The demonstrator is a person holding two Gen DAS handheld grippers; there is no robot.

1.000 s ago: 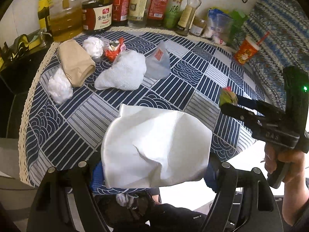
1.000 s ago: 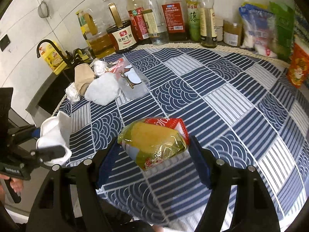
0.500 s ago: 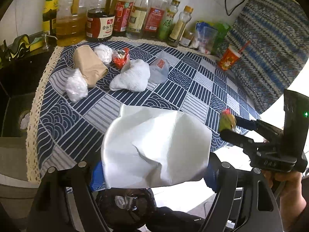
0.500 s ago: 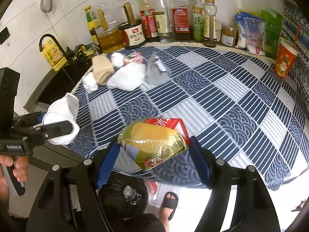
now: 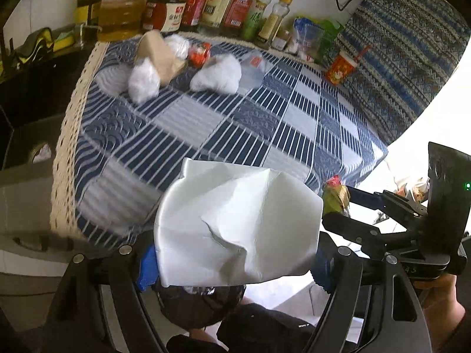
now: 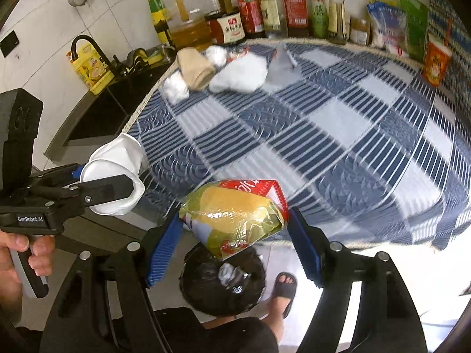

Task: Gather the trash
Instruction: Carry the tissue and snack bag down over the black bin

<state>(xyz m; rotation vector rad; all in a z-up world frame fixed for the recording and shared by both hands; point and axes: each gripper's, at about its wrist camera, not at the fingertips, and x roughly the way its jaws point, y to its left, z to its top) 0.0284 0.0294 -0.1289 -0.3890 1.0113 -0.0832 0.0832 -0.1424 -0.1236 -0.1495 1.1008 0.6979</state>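
My left gripper (image 5: 232, 264) is shut on a crushed white paper cup (image 5: 235, 226), held off the table's near edge above a bin lined with a black bag (image 5: 203, 306). The same cup (image 6: 114, 173) shows at the left of the right wrist view. My right gripper (image 6: 232, 238) is shut on a yellow and red snack wrapper (image 6: 232, 214), hanging over the same black bin (image 6: 220, 285), which holds white scraps. That wrapper (image 5: 335, 194) peeks out at the right of the left wrist view. More trash lies far back on the table: white crumpled wads (image 6: 238, 73), a tan paper bag (image 6: 195, 67), clear plastic (image 6: 279, 64).
A blue patterned tablecloth (image 6: 338, 123) covers the table. Bottles of sauce and oil (image 6: 265, 6) line the back wall, with snack bags (image 6: 397, 20) and an orange cup (image 6: 437, 58) at the right. A dark sink with a tap (image 6: 88, 47) lies to the left. A sandalled foot (image 6: 285, 288) stands beside the bin.
Both grippers have drawn back from over the table to beyond its near edge, still holding cup and wrapper. The black bin has come into full view beneath them.
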